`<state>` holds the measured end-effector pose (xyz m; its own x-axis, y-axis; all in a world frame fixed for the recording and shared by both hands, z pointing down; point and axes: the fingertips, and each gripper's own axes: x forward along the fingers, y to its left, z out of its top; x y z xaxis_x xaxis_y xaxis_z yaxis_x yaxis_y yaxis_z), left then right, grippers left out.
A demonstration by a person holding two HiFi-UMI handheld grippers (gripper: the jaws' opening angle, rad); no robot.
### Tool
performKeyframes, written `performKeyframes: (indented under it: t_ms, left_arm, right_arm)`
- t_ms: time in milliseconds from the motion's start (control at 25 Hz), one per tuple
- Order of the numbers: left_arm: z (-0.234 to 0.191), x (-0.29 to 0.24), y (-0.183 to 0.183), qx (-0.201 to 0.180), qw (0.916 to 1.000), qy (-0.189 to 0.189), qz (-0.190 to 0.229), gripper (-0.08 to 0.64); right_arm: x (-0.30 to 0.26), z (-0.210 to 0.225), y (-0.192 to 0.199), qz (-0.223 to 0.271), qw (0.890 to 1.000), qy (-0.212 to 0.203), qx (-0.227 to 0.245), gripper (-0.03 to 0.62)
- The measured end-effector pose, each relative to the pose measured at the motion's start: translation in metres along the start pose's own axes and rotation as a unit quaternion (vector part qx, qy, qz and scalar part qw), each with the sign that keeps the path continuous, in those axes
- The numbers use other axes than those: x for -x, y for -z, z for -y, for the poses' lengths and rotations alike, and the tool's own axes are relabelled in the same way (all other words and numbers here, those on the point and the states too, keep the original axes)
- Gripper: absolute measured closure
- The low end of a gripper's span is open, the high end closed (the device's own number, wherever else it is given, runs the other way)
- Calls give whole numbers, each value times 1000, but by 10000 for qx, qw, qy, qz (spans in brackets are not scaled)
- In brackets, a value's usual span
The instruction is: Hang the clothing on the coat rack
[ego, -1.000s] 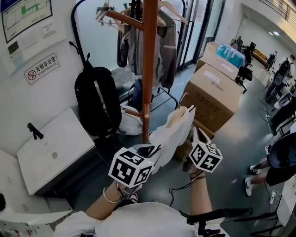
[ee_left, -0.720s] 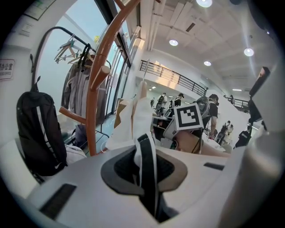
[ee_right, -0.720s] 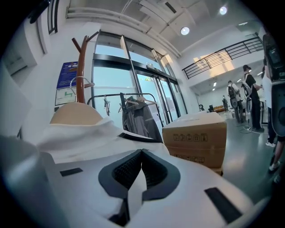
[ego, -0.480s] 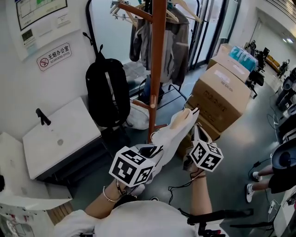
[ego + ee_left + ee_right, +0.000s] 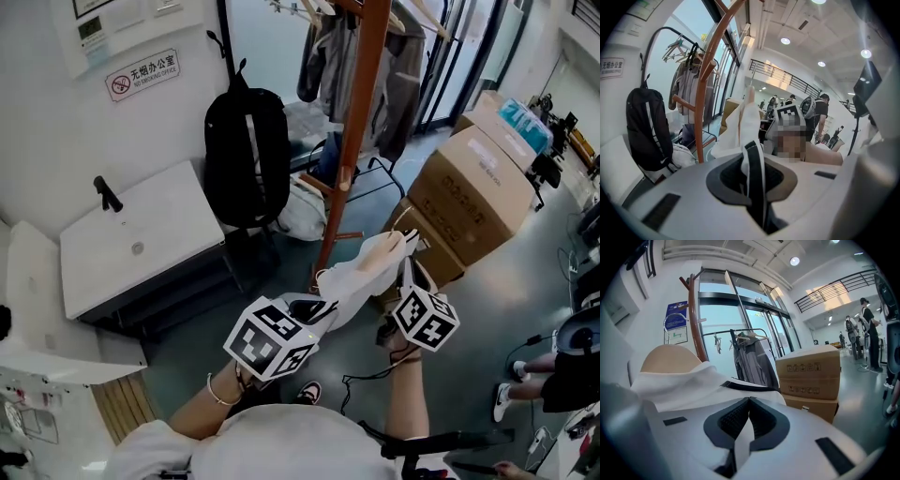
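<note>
While left gripper and right gripper each pinch the white garment, it spreads between them, ready for the coat rack beyond their fingertips.

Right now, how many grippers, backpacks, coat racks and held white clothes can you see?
Two-jaw grippers with marker cubes: 2, left gripper and right gripper
Black fabric backpack: 1
Brown wooden coat rack: 1
White cloth garment, held: 1
Total: 5

The left gripper and right gripper have white shells with dark grey pads. Each bears a white cube with black square markers. The person wears a white top, a thin bracelet and perhaps a dark shoe.
</note>
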<state>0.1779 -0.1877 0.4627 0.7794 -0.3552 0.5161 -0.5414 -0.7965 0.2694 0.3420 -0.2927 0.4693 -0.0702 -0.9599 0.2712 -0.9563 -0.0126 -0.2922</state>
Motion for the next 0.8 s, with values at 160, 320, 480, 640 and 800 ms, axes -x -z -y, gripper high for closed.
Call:
performKeyframes:
  t_ms: [160, 320, 480, 640, 800]
  left_arm:
    - [0, 8, 19, 96, 9999, -22, -26, 518]
    - [-4, 20, 36, 169, 9998, -62, -51, 518]
    - [-13, 41, 52, 162, 9997, -115, -143, 518]
    - [-27, 64, 68, 256, 9989, -358, -168, 518]
    - [-40, 80, 81, 354, 9975, -578, -211, 518]
  right_arm:
    - [-2, -12, 13, -144, 9997, -174, 68, 569]
    - [-4, -17, 19, -233, 9993, -281, 116, 569]
    - [-11, -23, 22, -261, 9990, -361, 103, 569]
    - [-21, -34, 30, -318, 9983, -477, 38, 569]
    - [-30, -47, 36, -370, 9977, -572, 23, 569]
